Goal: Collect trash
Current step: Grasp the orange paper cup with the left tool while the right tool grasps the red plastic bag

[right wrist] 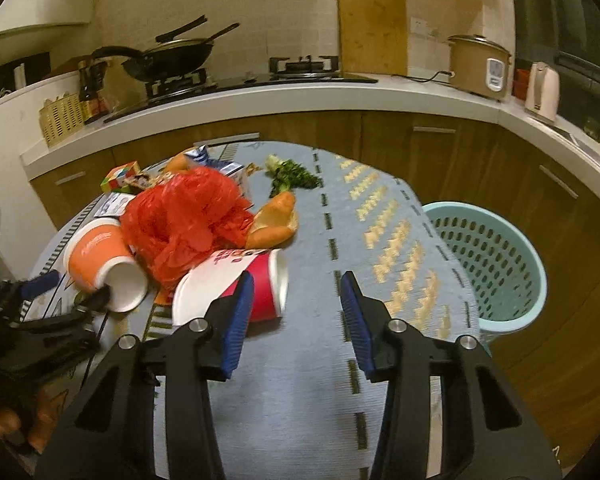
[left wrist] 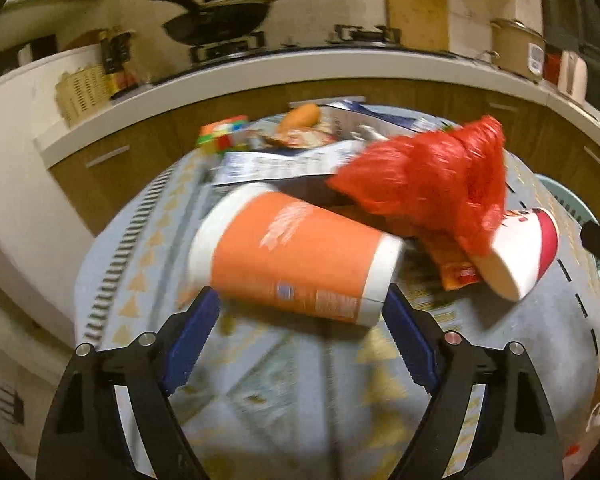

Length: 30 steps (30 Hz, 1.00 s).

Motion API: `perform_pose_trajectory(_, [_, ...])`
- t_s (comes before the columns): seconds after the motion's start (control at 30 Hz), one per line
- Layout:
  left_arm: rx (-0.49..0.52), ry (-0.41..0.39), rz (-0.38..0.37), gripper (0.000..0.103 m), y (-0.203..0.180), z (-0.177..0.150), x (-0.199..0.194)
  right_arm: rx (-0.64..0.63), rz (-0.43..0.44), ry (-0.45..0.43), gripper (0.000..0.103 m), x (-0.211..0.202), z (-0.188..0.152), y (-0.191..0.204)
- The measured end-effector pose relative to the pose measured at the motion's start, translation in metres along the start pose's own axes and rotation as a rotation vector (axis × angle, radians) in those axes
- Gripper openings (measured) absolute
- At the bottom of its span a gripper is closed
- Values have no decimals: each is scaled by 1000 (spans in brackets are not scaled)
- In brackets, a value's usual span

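Observation:
An orange paper cup lies on its side on the round table, just ahead of my open left gripper; its ends sit at the two blue fingertips. It also shows in the right wrist view. A crumpled red plastic bag lies behind it, over a red and white paper cup. My right gripper is open and empty, with its left fingertip in front of that cup. A teal perforated basket stands beside the table at the right.
The table has a blue patterned cloth. On it lie a bread roll, greens, a colour cube, cartons and wrappers. Behind runs a kitchen counter with wok, cutting board and rice cooker.

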<state>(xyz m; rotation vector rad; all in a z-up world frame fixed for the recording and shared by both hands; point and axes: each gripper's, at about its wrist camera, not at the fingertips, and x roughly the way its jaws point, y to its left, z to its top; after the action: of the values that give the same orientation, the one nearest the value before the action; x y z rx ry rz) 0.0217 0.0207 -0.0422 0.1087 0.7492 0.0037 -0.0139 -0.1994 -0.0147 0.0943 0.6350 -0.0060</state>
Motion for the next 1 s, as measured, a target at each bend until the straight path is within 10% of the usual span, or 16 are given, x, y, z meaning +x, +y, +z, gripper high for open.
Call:
perform_pose_trajectory(0.23, [-53, 18, 66, 80, 62, -16, -19, -14, 63, 40, 42, 10, 1, 15])
perform_pose_trajectory(0.5, [-105, 27, -227, 90, 73, -6, -31, -61, 122, 9, 60, 5, 22, 29])
perform_pose_trajectory(0.73, [-278, 153, -219, 89, 90, 17, 27, -114, 184, 0, 83, 20, 51, 49])
perform_pose_trajectory(1.0, [-300, 226, -258, 65, 78, 22, 69, -87, 219, 77, 86, 64, 71, 56])
